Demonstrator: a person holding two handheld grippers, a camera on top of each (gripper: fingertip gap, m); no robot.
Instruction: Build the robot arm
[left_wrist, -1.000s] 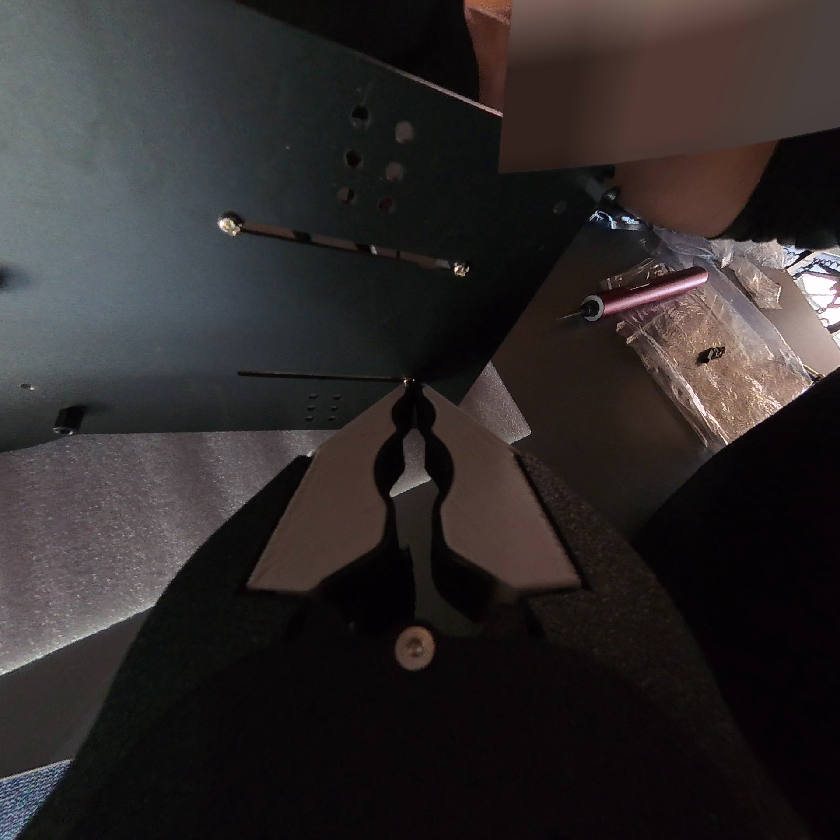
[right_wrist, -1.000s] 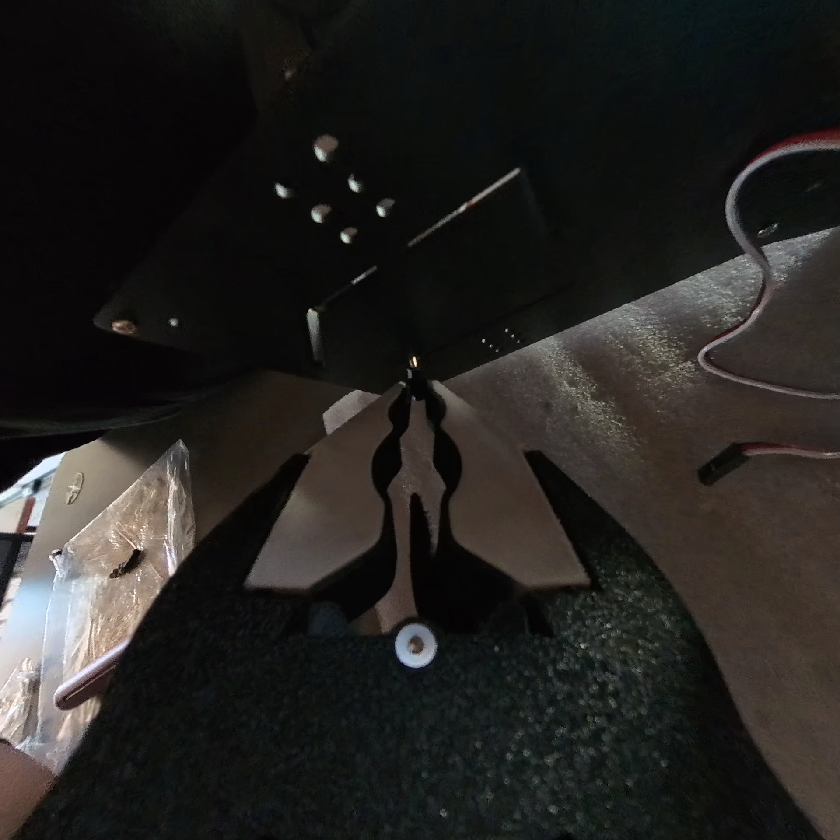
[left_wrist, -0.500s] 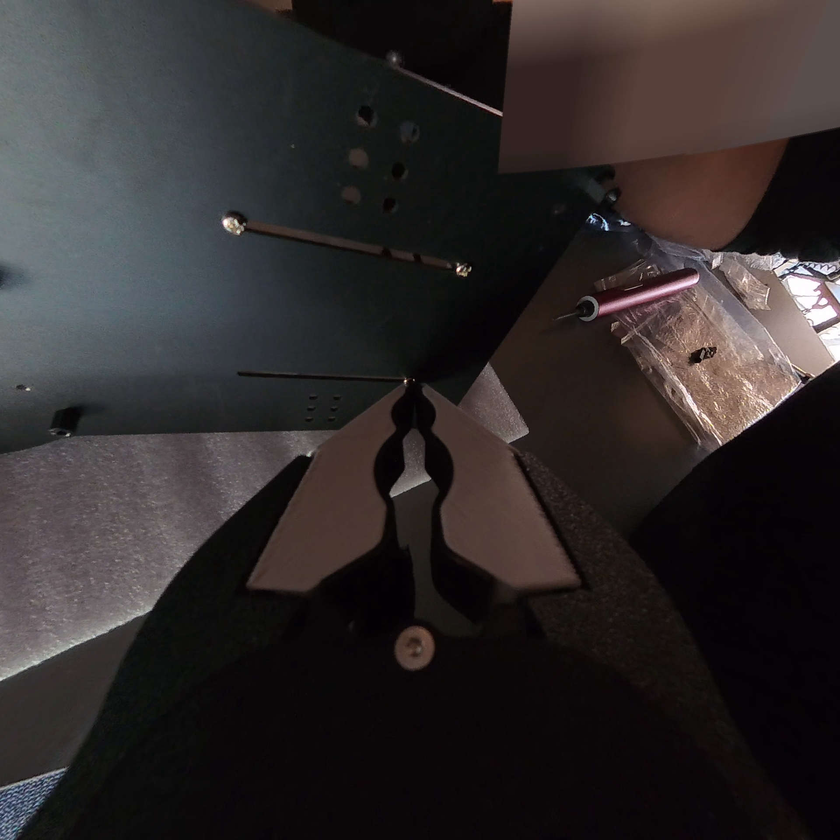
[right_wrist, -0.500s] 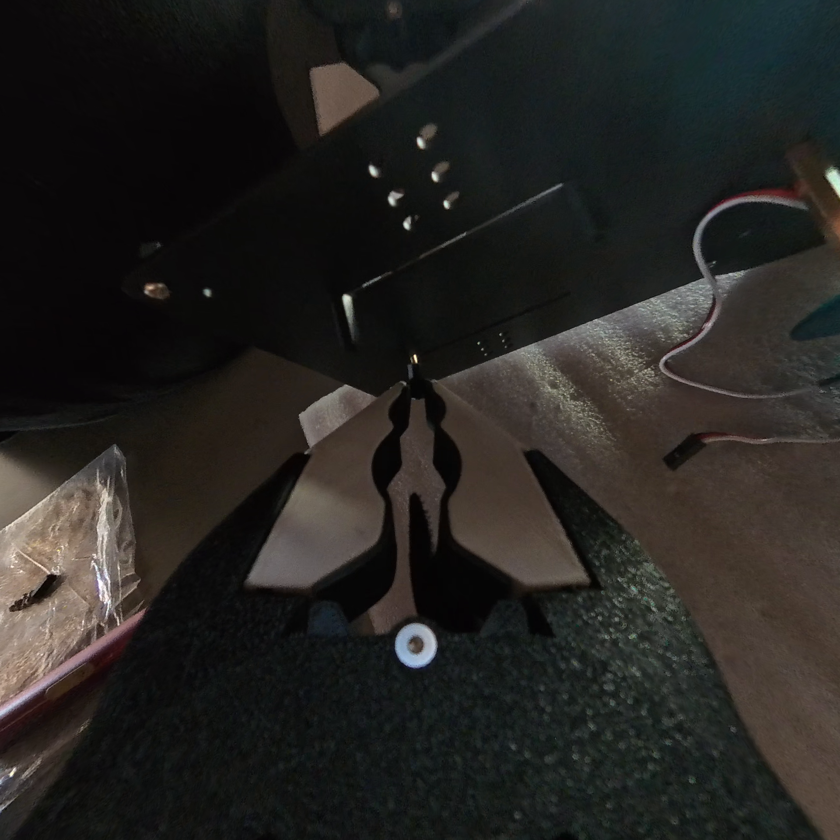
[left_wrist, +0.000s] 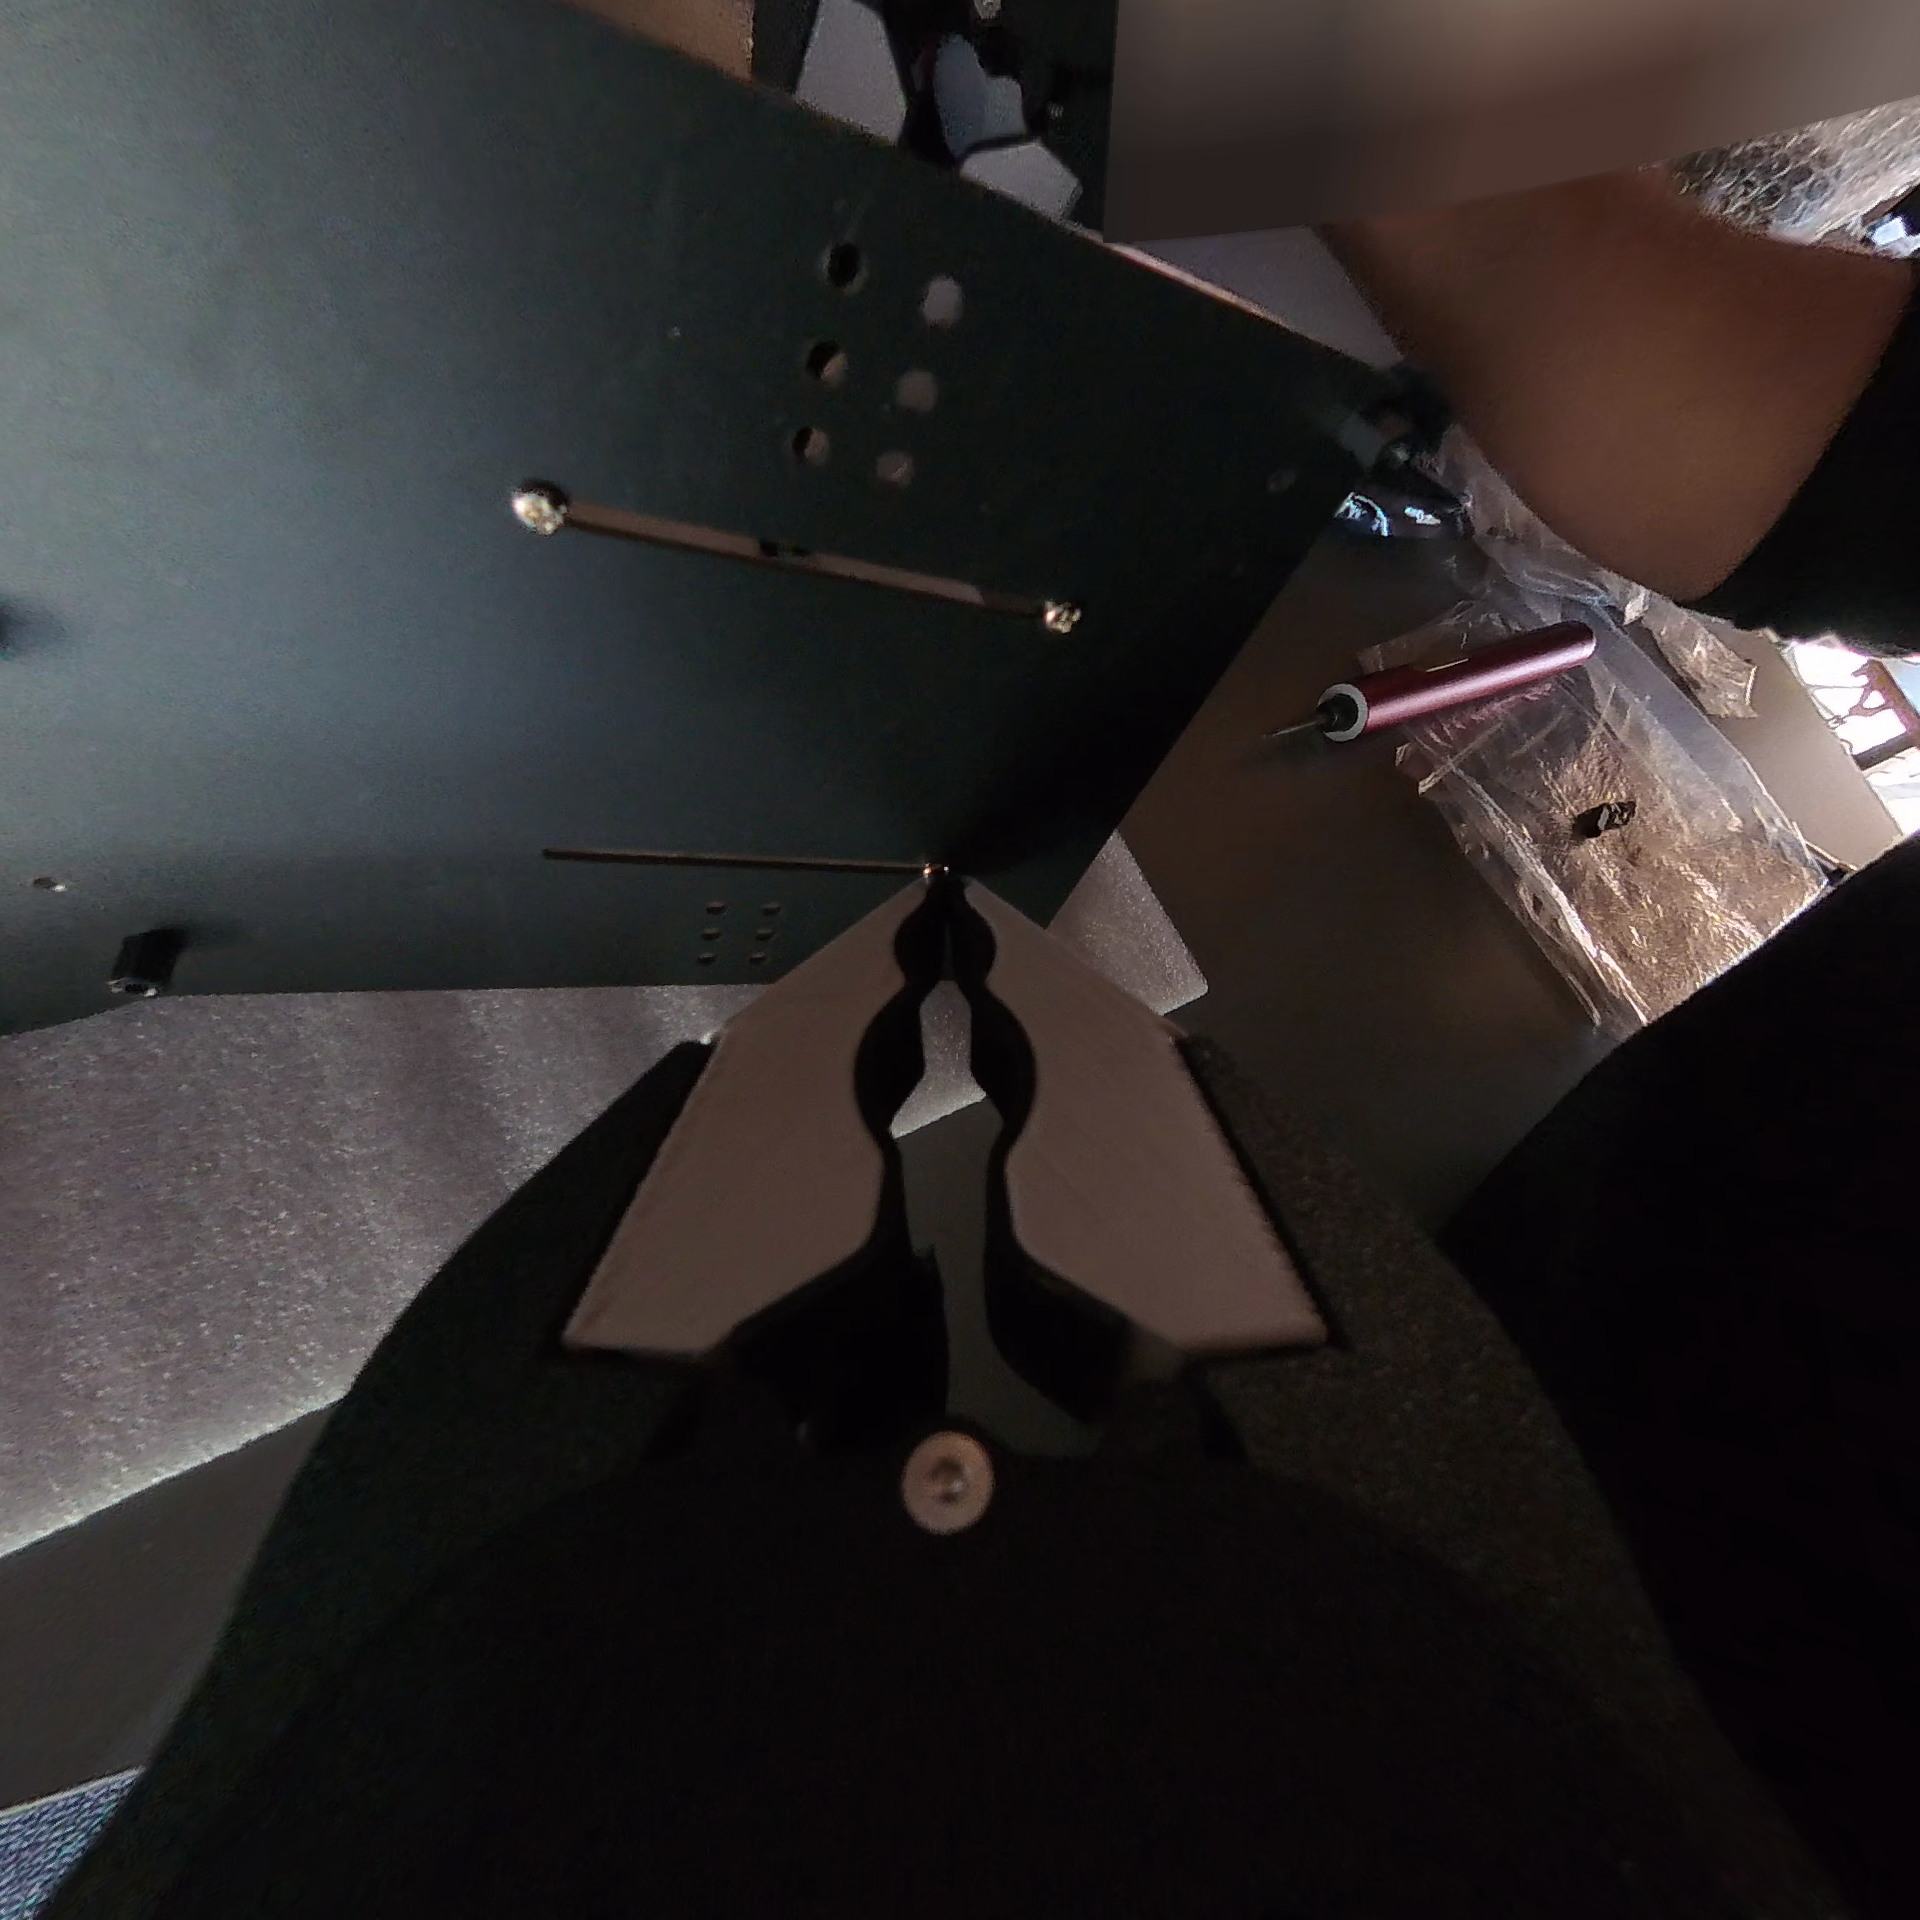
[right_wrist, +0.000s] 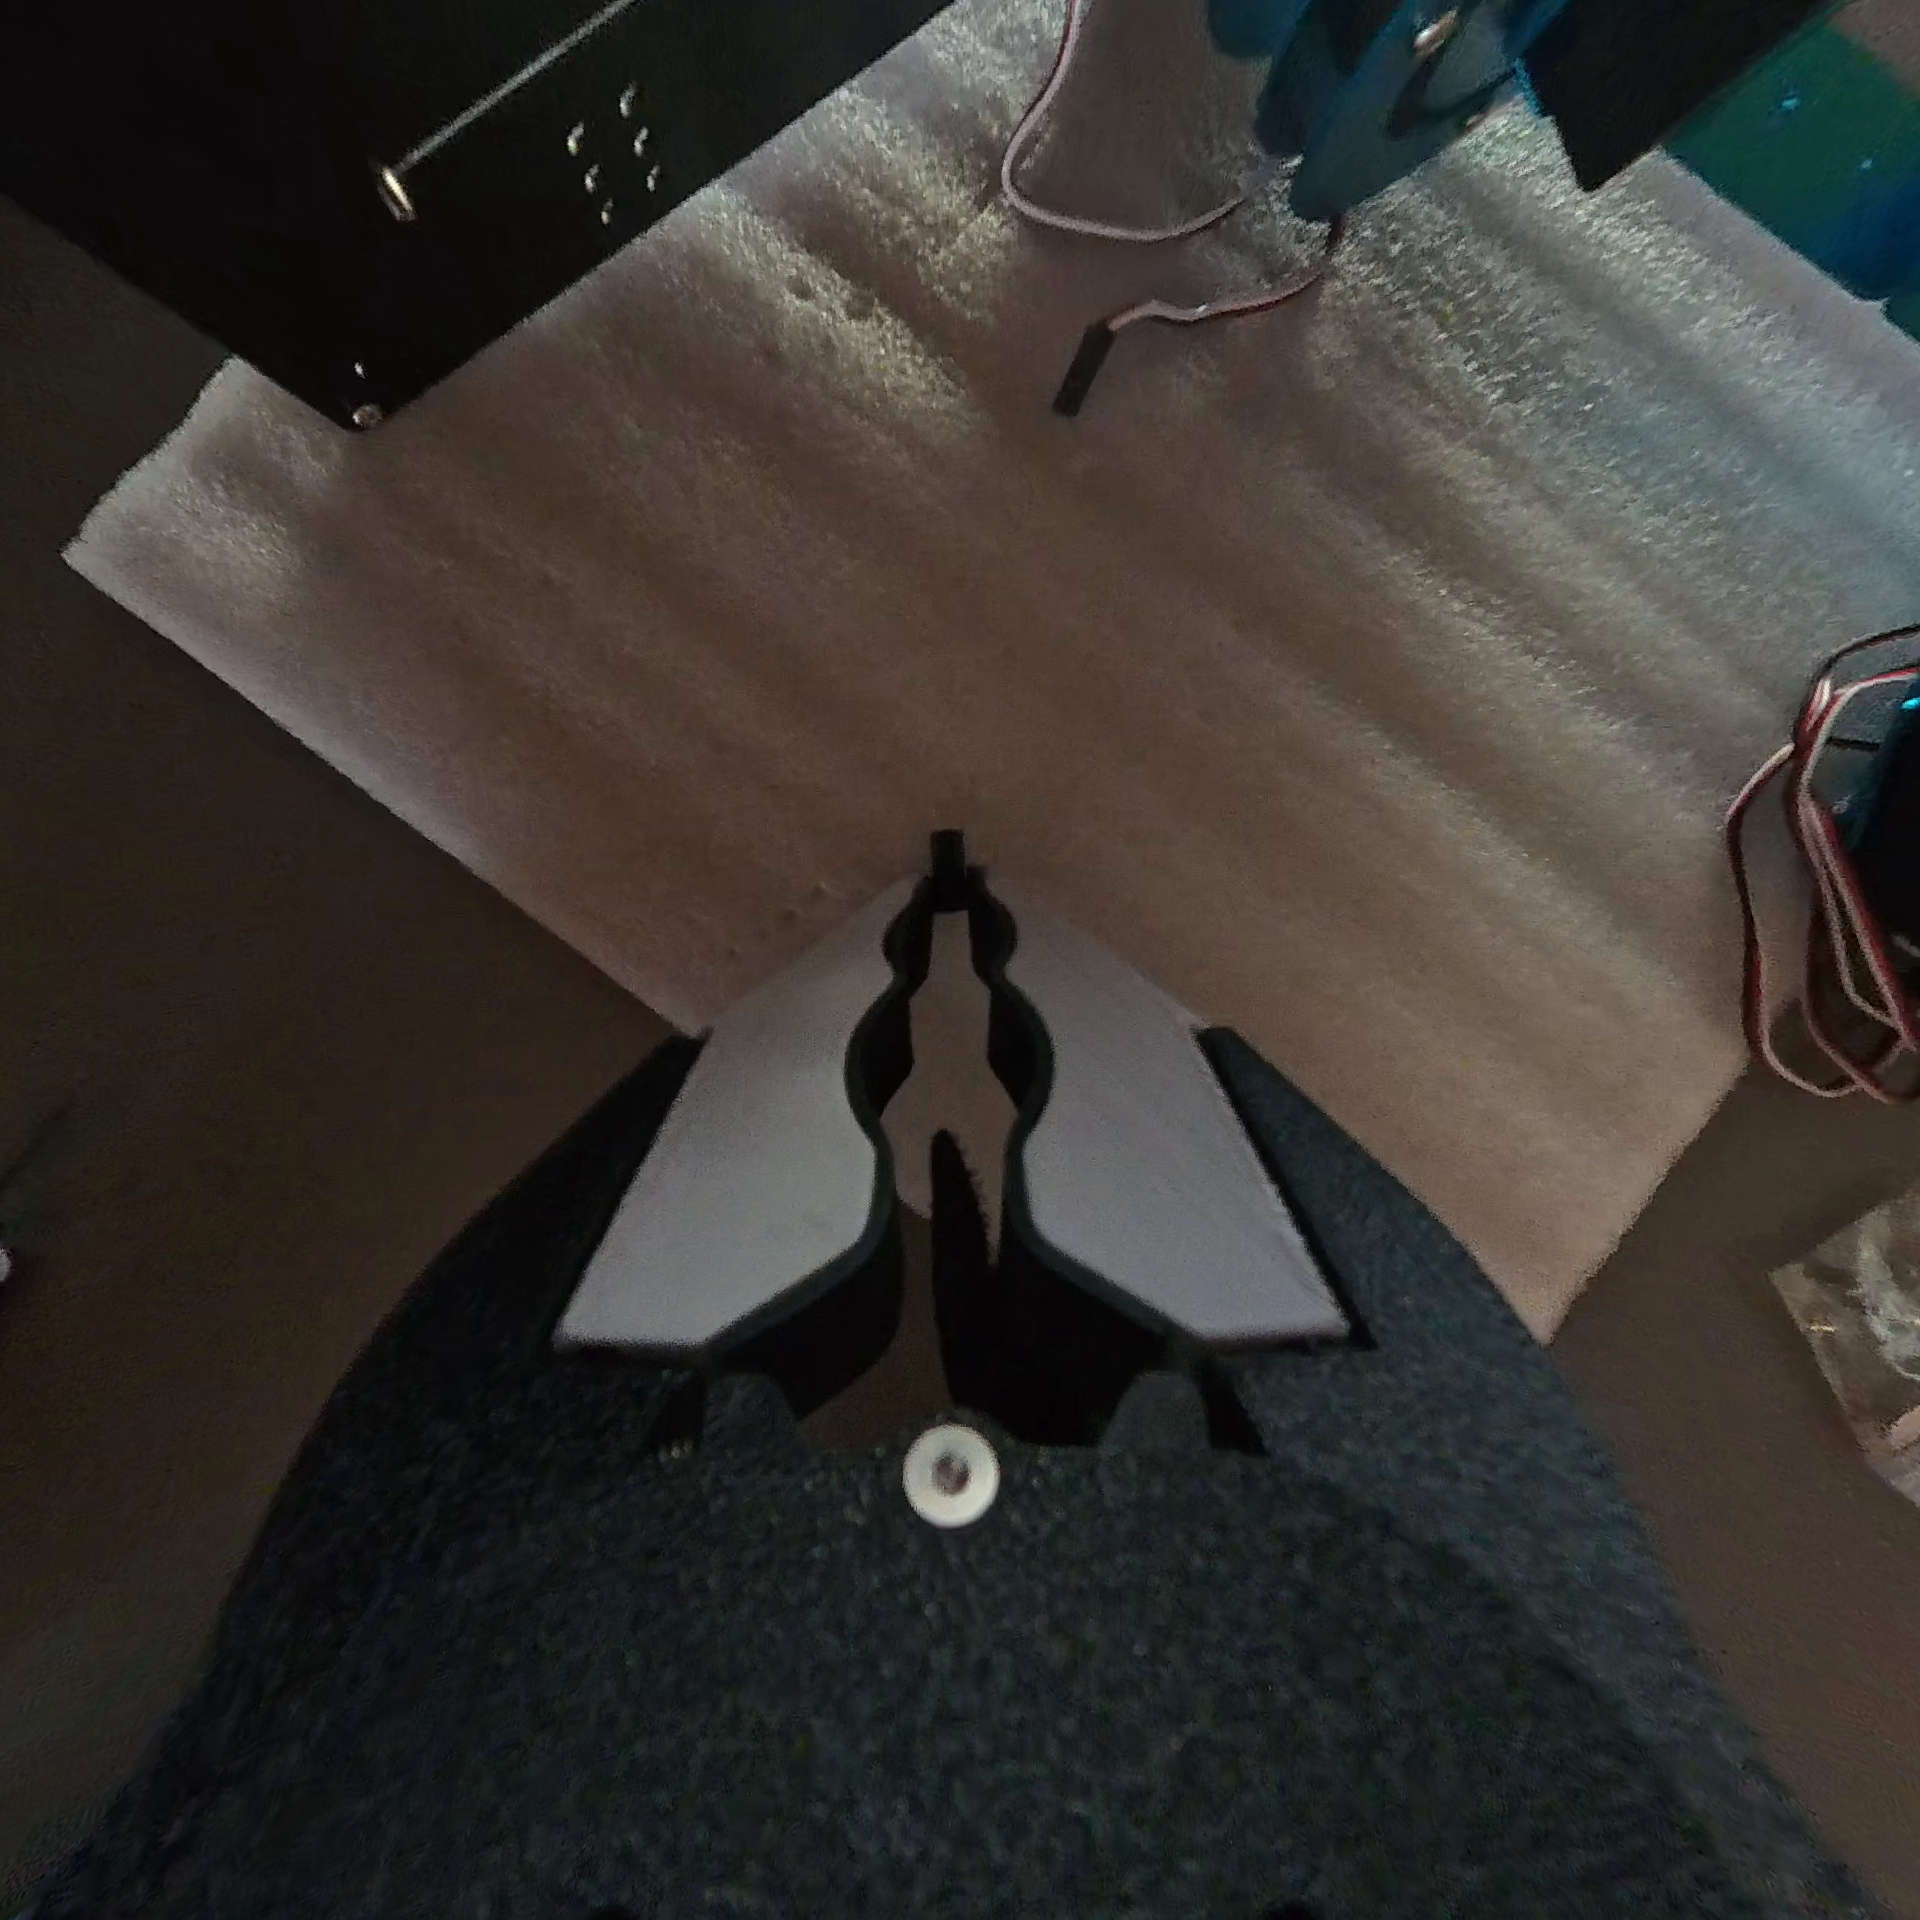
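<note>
A black metal plate (left_wrist: 416, 416) with round holes and two thin slots stands tilted over a white foam sheet (left_wrist: 312, 1195). My left gripper (left_wrist: 940, 883) is shut, its tips pressed to the plate at the right end of the lower slot, pinching a tiny shiny screw (left_wrist: 933, 865). My right gripper (right_wrist: 948, 883) is shut on a small black standoff (right_wrist: 948, 854) and holds it above the foam sheet (right_wrist: 1039, 623), well away from the plate (right_wrist: 260, 208) at the upper left. A small ring (right_wrist: 393, 192) shows at the slot end there.
A red-handled screwdriver (left_wrist: 1455, 681) lies on clear plastic bags (left_wrist: 1621, 862) to the right, under a person's arm (left_wrist: 1610, 416). Red-white wires with a black plug (right_wrist: 1081, 374), a blue part (right_wrist: 1351, 104) and another wire bundle (right_wrist: 1849, 935) lie on the foam. There is about 15 cm between the tips of the two grippers.
My right gripper has pulled back from the plate's slot end and swung down over the foam, with the black standoff in its tips. My left gripper has stayed at the plate.
</note>
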